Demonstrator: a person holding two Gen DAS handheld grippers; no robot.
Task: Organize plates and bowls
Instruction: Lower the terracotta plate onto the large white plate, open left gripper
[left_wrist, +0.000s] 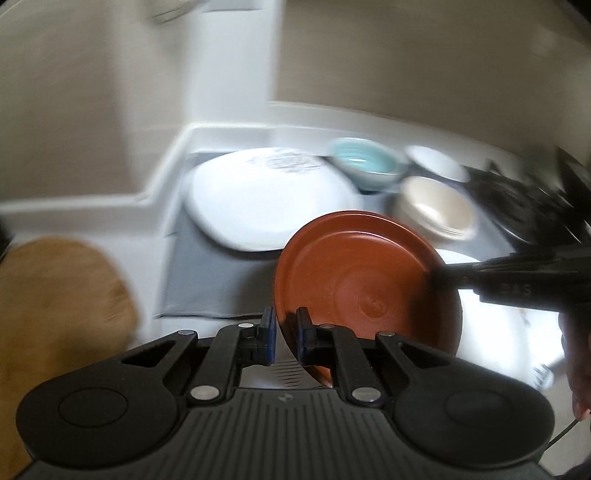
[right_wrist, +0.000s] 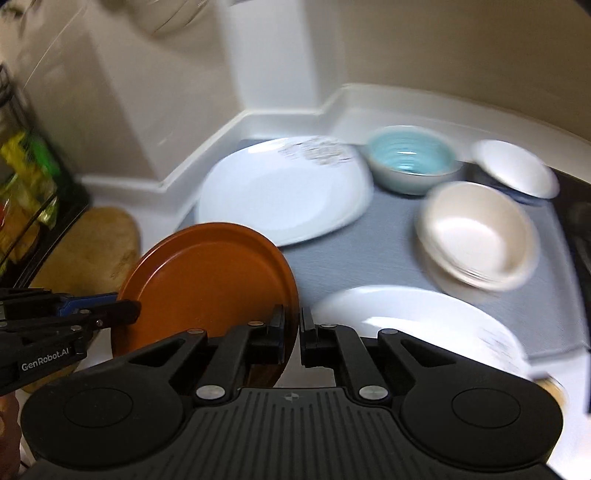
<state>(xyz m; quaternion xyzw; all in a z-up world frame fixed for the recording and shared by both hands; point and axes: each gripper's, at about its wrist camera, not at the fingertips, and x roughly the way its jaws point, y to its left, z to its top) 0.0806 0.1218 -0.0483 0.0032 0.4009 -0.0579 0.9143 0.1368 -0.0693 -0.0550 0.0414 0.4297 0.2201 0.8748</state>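
Observation:
A round brown plate (left_wrist: 354, 273) (right_wrist: 210, 284) hangs tilted above the counter, held by both grippers at opposite edges. My left gripper (left_wrist: 285, 325) is shut on its near rim in the left wrist view, and comes in from the left as the left gripper (right_wrist: 129, 308) in the right wrist view. My right gripper (right_wrist: 292, 328) is shut on the other rim, and reaches in from the right as the right gripper (left_wrist: 439, 275). A grey mat (left_wrist: 207, 280) (right_wrist: 369, 258) carries a large white square plate (left_wrist: 266, 206) (right_wrist: 284, 192), a blue bowl (left_wrist: 365, 162) (right_wrist: 412, 158), a white bowl (left_wrist: 436, 162) (right_wrist: 517, 166) and stacked cream bowls (left_wrist: 436, 206) (right_wrist: 480, 236).
Another white plate (right_wrist: 406, 314) lies on the mat just below the brown one. A round wooden board (left_wrist: 55, 295) (right_wrist: 92, 243) sits on the counter to the left. A black rack with packets (right_wrist: 22, 192) stands at far left, a dark stove (left_wrist: 517, 199) at right. Walls close the back.

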